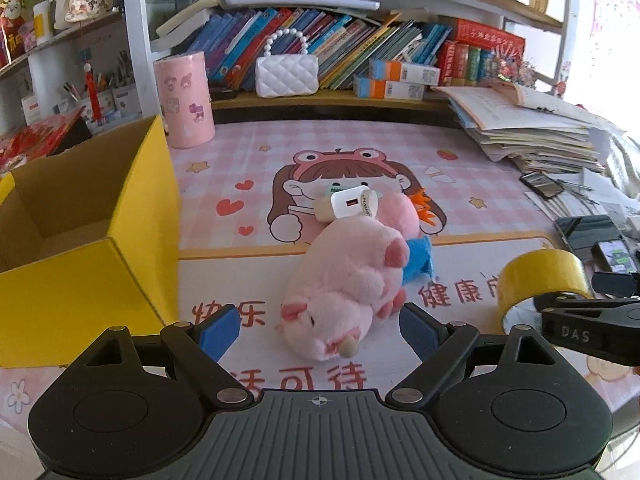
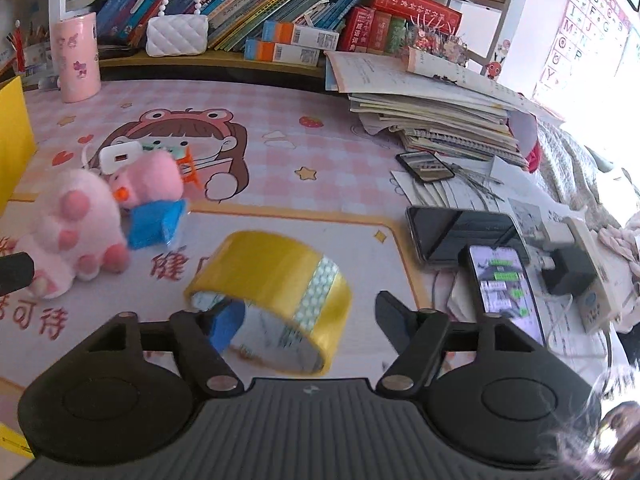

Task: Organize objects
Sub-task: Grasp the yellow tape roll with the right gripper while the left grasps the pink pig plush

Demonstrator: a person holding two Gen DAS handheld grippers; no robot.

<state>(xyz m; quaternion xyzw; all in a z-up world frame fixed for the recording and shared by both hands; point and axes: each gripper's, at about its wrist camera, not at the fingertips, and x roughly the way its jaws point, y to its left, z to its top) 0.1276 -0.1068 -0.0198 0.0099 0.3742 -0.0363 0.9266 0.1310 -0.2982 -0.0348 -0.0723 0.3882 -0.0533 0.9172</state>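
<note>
Tape roll (image 2: 276, 292) sits between the spread right tongs (image 2: 308, 320), left finger inside its ring.

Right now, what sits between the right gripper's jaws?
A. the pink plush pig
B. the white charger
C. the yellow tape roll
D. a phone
C: in the right wrist view the yellow tape roll lies on the mat between the right gripper's jaws, one blue pad inside its ring.

Mounted on each gripper, angled down over the surface (image 1: 460, 208), close; sharing pig (image 1: 344, 284) (image 2: 68, 220), tape (image 1: 540, 280) (image 2: 276, 280), bookshelf.
</note>
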